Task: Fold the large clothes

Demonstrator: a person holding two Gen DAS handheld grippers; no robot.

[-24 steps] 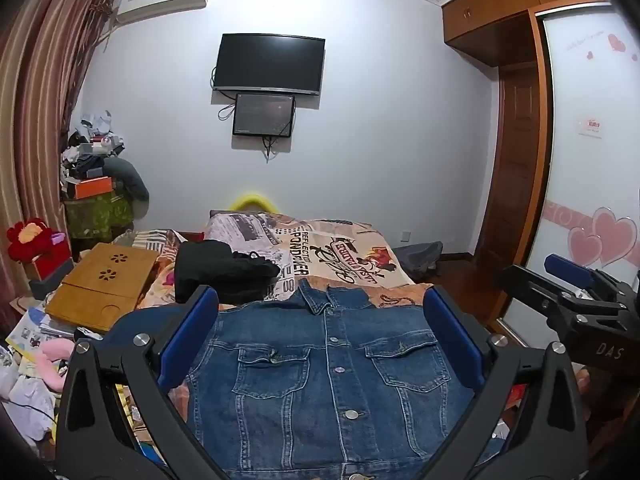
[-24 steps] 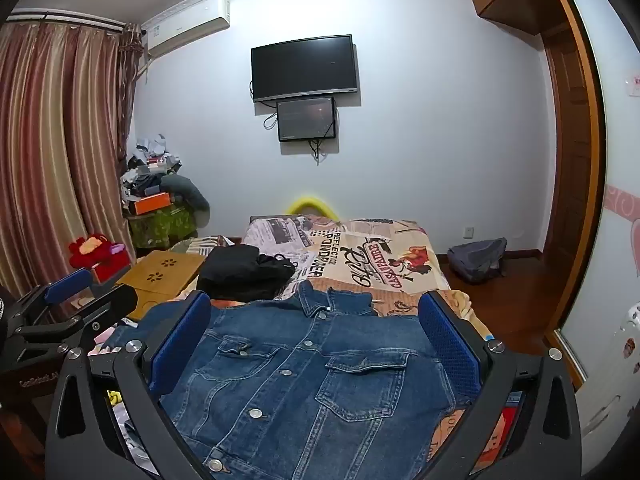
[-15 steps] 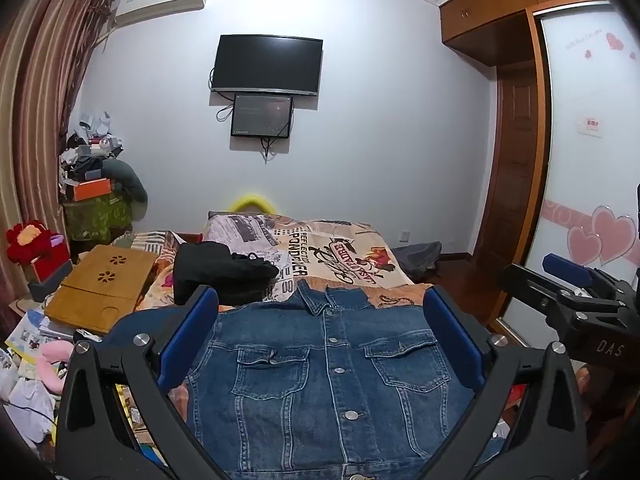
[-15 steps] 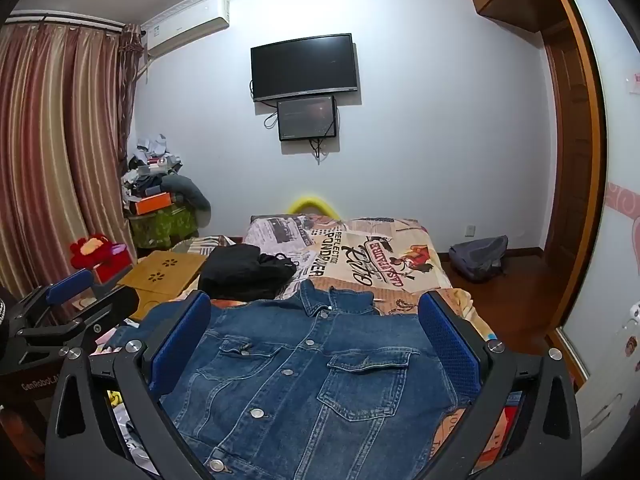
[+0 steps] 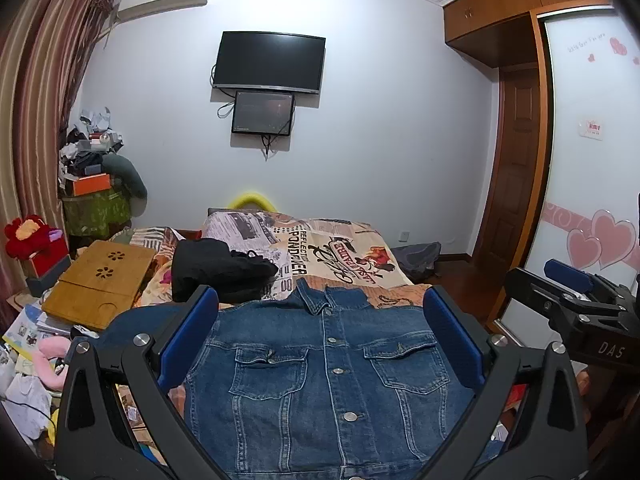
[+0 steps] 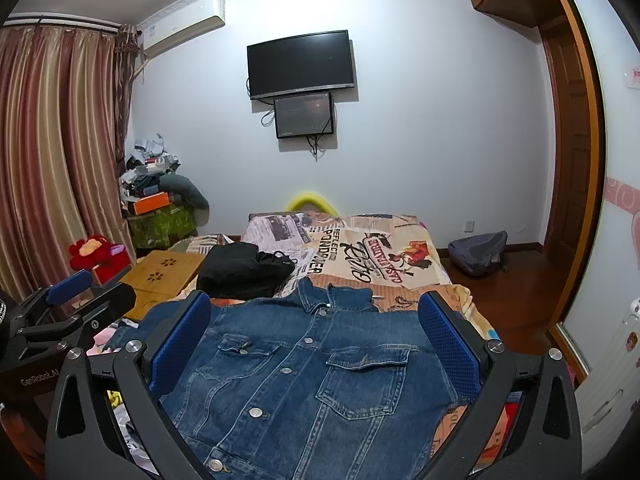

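Observation:
A blue denim jacket (image 5: 332, 380) lies flat, front up and buttoned, collar away from me, on the near end of the bed (image 5: 340, 248). It also shows in the right wrist view (image 6: 312, 384). My left gripper (image 5: 320, 320) is open and empty, held above the jacket's chest. My right gripper (image 6: 316, 328) is open and empty, also above the jacket. The right gripper shows at the right edge of the left wrist view (image 5: 576, 304). The left gripper shows at the left edge of the right wrist view (image 6: 68, 304).
A black garment (image 5: 216, 268) lies on the bed beyond the jacket's left shoulder. A wooden lap desk (image 5: 100, 280) and clutter sit on the left. A grey backpack (image 6: 478, 252) lies on the floor at the right. A wardrobe (image 5: 592, 160) stands at the right.

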